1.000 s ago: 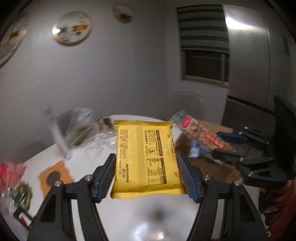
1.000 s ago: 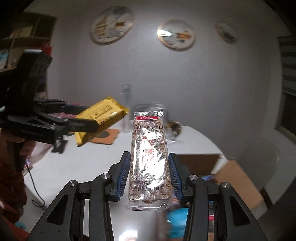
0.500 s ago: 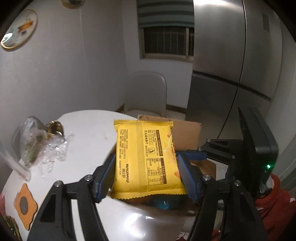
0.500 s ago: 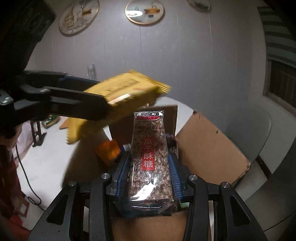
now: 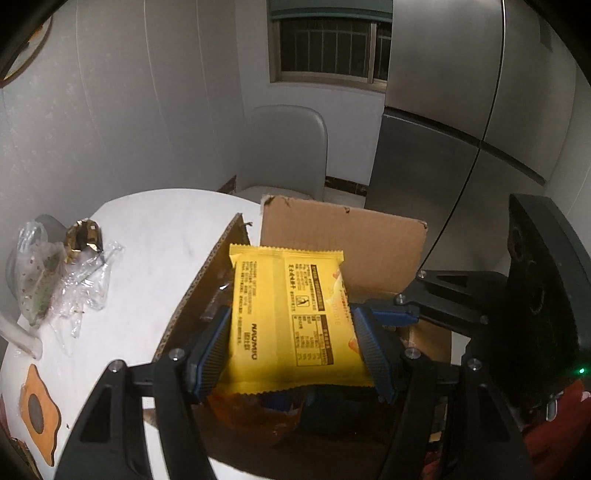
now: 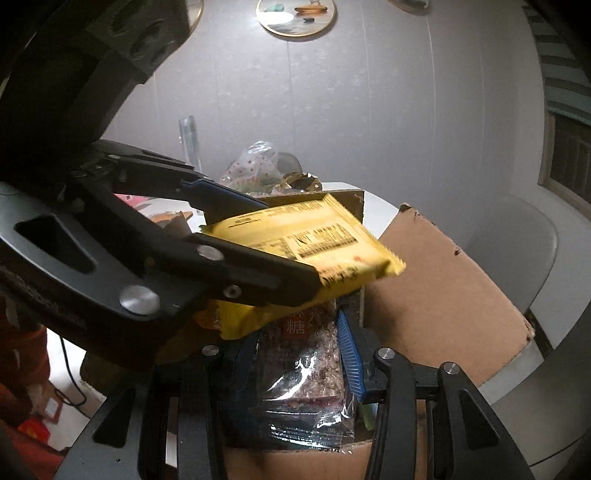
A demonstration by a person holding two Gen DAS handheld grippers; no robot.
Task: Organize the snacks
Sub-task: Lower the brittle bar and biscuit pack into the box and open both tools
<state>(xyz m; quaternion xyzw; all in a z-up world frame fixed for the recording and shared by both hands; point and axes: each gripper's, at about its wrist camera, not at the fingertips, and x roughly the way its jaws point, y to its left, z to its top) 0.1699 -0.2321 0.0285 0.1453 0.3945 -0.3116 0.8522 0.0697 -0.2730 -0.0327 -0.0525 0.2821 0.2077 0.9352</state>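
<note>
My left gripper (image 5: 291, 347) pinches the yellow snack packet (image 5: 291, 321) by its two long edges, the blue ribbed pads (image 5: 212, 350) pressed against either side, and holds it flat above the open cardboard box (image 5: 343, 236). The packet's back panel faces up: the brand "NAOMIU" is printed lengthwise beside the centre seam, next to blocks of small dark print and a boxed table that are too fine to read. My right gripper (image 6: 299, 354) clamps the clear-wrapped seed brittle bar (image 6: 303, 365) between its blue pads (image 6: 349, 354), low inside the same box; red-labelled white characters show near the bar's top, of which "糖" is legible, with "重" further down on the wrapper. In the right wrist view the yellow packet lies directly over the upper end of the bar, and whether the two touch cannot be told. The box stands at the right edge of the round white table (image 5: 147, 229), with one flap (image 6: 443, 295) folded out to the far right. On the table's left side lie a crumpled clear plastic bag (image 5: 48, 288) with a gold foil wrapper (image 5: 83, 236) just beside it, and nearer, an orange coaster (image 5: 37, 413). A round decorative plate (image 6: 295, 16) hangs on the far wall.
</note>
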